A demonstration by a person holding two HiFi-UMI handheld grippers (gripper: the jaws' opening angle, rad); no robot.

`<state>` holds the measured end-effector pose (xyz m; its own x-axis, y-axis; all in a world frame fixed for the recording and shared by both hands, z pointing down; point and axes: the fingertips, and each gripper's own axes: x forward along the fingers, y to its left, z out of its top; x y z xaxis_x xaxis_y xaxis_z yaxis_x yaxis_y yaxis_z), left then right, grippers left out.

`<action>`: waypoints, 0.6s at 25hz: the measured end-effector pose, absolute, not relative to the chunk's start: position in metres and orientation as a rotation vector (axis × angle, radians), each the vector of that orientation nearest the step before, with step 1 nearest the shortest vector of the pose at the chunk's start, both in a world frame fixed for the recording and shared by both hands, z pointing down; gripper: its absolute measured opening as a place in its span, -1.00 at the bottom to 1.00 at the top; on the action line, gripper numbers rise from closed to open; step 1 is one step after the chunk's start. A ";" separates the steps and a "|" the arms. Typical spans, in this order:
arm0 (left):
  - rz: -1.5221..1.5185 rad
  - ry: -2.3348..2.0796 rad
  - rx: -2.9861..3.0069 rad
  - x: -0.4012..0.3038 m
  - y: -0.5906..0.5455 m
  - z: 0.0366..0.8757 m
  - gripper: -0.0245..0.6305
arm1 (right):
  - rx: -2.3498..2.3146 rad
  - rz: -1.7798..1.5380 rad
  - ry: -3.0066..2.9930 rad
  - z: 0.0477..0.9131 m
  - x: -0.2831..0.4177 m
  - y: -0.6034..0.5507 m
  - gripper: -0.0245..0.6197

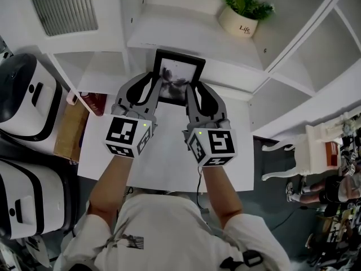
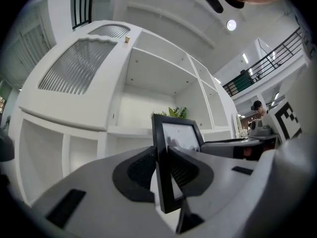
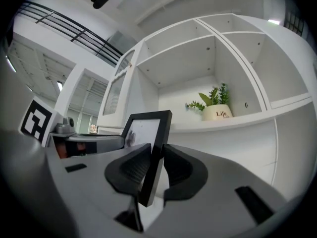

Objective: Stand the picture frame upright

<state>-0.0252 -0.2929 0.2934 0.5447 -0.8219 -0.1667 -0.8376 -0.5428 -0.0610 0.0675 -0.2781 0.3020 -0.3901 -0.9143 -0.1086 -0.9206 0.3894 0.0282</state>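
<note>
1. Your two forearms reach out over the white table (image 1: pixel 169 168), one gripper in each hand.
2. Below and left of the potted plant (image 1: pixel 242 13), the picture frame (image 1: pixel 179 75) is held between the two grippers, its glass side facing you and tipped back.
3. The left gripper (image 1: pixel 155 88) is clamped on the frame edge farther from the plant. The right gripper (image 1: pixel 193 92) is clamped on the nearer edge. Both gripper views show the dark pads pressed against the black moulding.
4. You appear to be mid-lift, with the frame gripped but not yet standing on its own. No view shows whether its bottom edge rests on the table.
5. Next, bring the frame's top edge up toward the plant's shelf, seat the bottom edge flat and check that the back prop bears weight. Then ease off one gripper at a time.
</note>
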 end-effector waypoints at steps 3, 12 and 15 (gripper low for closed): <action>0.215 1.404 -2.610 -0.023 -0.293 0.269 -0.67 | -1.681 0.185 2.526 0.278 0.070 -0.278 -0.65; 0.281 1.387 -2.560 -0.023 -0.290 0.228 -0.67 | -1.648 0.283 2.501 0.234 0.070 -0.277 -0.66; 0.295 1.381 -2.538 -0.024 -0.289 0.213 -0.67 | -1.630 0.297 2.489 0.221 0.070 -0.278 -0.65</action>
